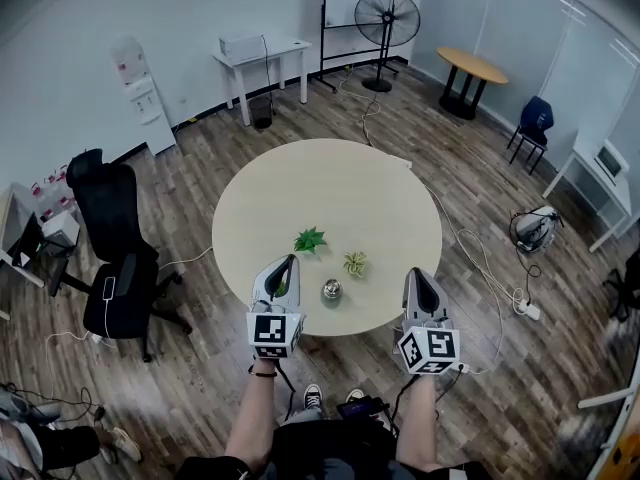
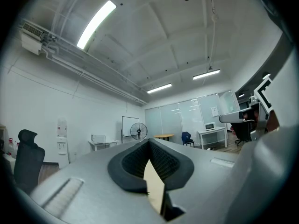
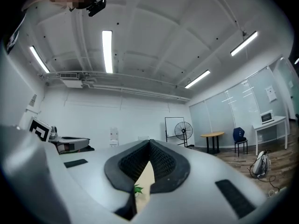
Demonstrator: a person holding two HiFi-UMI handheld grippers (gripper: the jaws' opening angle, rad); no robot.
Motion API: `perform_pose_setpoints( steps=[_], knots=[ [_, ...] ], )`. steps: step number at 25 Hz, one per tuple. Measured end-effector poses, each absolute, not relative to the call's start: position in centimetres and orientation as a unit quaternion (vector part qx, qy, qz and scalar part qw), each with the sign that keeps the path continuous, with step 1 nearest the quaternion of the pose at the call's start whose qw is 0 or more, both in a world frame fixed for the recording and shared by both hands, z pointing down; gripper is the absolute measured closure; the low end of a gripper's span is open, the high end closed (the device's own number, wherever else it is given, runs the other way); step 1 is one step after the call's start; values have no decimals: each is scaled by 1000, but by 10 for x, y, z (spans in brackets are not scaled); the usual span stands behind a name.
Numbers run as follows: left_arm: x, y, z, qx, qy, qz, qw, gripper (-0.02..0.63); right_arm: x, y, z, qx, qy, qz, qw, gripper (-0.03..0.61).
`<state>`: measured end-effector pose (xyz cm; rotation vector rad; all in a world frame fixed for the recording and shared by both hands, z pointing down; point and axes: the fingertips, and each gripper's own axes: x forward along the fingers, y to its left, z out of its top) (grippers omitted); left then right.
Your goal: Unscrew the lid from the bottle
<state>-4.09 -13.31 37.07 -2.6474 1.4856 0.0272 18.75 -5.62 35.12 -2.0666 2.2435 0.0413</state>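
Round beige table (image 1: 300,193), small bottle (image 1: 331,290)

Wood-plank floor (image 1: 200,368), white walls (image 1: 60,28). Pale round table (image 1: 330,188) at centre. Black office chair (image 1: 105,208) at 9 o'clock, standing fan (image 1: 387,16) at 12, small round table (image 1: 473,65) at 1. Ceiling strip lights (image 3: 107,50) are on.

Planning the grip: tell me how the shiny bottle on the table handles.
The bottle looks like shiny metal: probably rigid and slippery. Standing upright on the smooth table, it may slide or tip if pushed.
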Motion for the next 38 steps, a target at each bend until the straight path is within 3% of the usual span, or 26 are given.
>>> perform_pose_setpoints(
  steps=[12, 18, 20, 31, 38],
  knots=[
    [-3, -136, 360, -858, 511, 22, 49, 611, 225, -74, 340, -663, 746, 8, 63, 575],
    [15, -136, 363, -866, 495, 38, 57, 371, 230, -79, 351, -659, 751, 5, 53, 575],
    [23, -136, 365, -875, 478, 44, 57, 259, 233, -82, 354, -657, 752, 4, 51, 575],
    [35, -141, 401, -880, 467, 40, 80, 260, 228, -91, 376, -650, 759, -11, 38, 575],
    [50, -134, 504, -893, 449, 0, 39, 259, 222, -85, 393, -642, 766, -20, 13, 575]
  ],
)
